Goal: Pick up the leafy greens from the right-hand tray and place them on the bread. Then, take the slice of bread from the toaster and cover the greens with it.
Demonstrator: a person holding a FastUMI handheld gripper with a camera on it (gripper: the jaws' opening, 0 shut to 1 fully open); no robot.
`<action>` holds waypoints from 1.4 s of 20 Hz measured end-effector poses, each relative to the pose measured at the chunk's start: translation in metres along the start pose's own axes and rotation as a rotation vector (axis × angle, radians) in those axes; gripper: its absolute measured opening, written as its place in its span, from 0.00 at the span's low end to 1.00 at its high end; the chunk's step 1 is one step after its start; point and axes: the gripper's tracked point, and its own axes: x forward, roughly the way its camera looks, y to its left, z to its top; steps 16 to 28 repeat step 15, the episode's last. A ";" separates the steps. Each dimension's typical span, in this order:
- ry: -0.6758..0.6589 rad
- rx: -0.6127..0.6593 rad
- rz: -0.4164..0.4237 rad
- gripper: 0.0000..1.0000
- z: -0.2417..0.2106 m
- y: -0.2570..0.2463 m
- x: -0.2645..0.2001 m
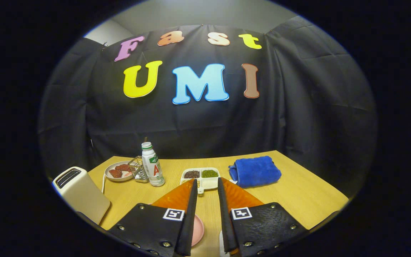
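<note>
My gripper point(207, 184) hangs above the wooden table point(298, 192), its fingers open with a narrow gap and nothing between them. Just beyond the fingertips lies a white divided tray point(202, 176) holding dark grains and something green. A cream toaster point(80, 194) stands at the table's left edge, its slots facing up; I cannot tell whether bread sits in them. Under the left finger peeks the rim of a pink plate point(198, 228). The bread and the leafy greens are hidden from me.
A white bottle with a green cap point(152, 165) stands left of the divided tray. Beside it are a small metal rack point(138, 169) and a plate of red pieces point(118, 172). A folded blue towel point(254, 171) lies right of the tray.
</note>
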 end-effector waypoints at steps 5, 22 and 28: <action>-0.038 -0.034 0.037 0.34 0.012 -0.070 -0.011; -0.147 -0.122 -0.081 0.33 0.033 -0.263 -0.056; -0.147 -0.122 -0.081 0.33 0.033 -0.263 -0.056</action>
